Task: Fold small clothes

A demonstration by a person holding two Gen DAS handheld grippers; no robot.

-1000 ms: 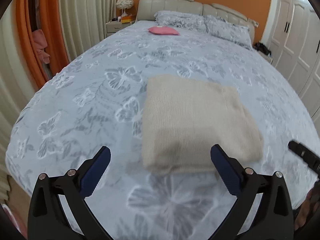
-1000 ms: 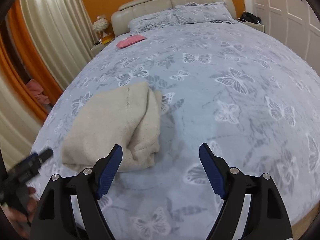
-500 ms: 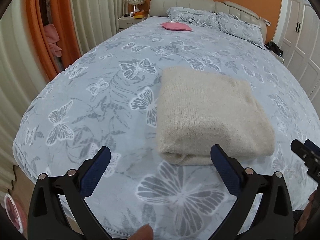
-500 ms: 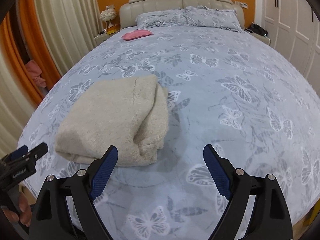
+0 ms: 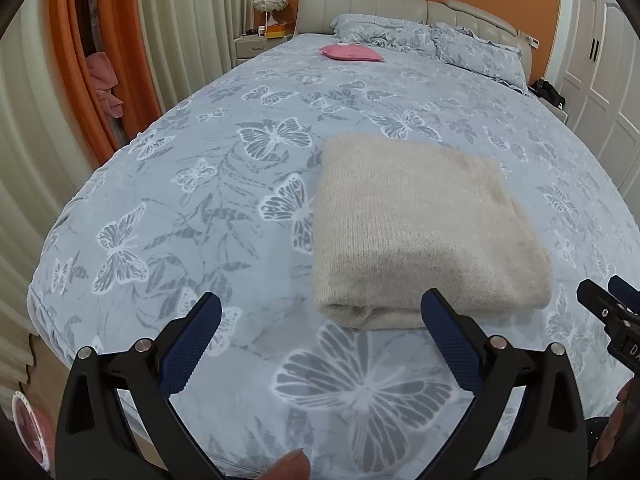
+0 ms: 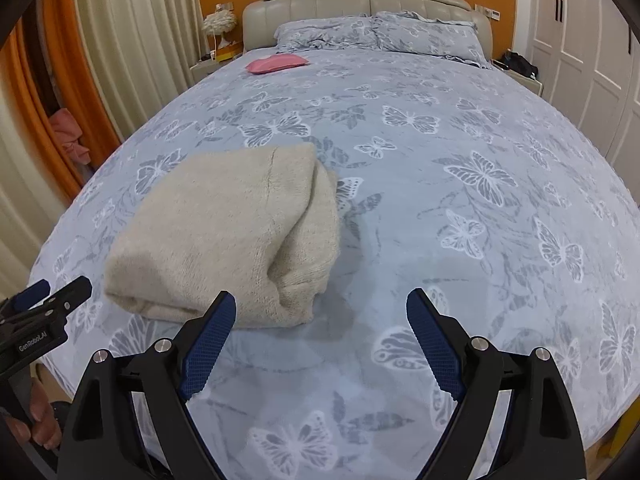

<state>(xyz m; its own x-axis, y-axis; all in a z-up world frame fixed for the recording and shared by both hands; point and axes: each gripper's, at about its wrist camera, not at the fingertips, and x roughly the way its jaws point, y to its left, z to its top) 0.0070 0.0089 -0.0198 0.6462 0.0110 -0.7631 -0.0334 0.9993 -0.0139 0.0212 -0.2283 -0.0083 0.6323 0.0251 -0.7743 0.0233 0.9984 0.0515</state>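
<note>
sweater: beige knit sweater (image 5: 420, 224), folded into a thick rectangular bundle, lying flat on the bed (image 5: 200, 184) near the foot edge. Rolled fold edge faces the cameras.
sweater, right view: same bundle (image 6: 224, 240) sits left of centre; side layers look a bit loose at the right end, one seam line visible on top.
left claw: left gripper (image 5: 320, 344) jaws wide apart, nothing between them. Hovers above the bedspread just short of the bundle's near edge; right pad overlaps the bundle in view, contact cannot be told.
right claw: right gripper (image 6: 320, 336) jaws wide apart, empty. Hovers over bare bedspread, bundle off to its left; left pad sits close to the bundle's near corner.
cross-check: each claw's tip shows at the edge of the other's view, both off the cloth.
step: judging by the compact shape and both claws free, folding looks finished or nearly so; this reads as release/inspect.
next move: if tidying, pinch the loose layers at the right end and tuck them square. Otherwise lift the bundle from both short ends and move it aside, or fetch another item.
other cloth: pink piece (image 5: 352, 53) far up the bed near the pillows (image 5: 424, 38); cannot tell if it is clothing.
risk: thick knit may spring open if gripped by the top layer only.
</note>
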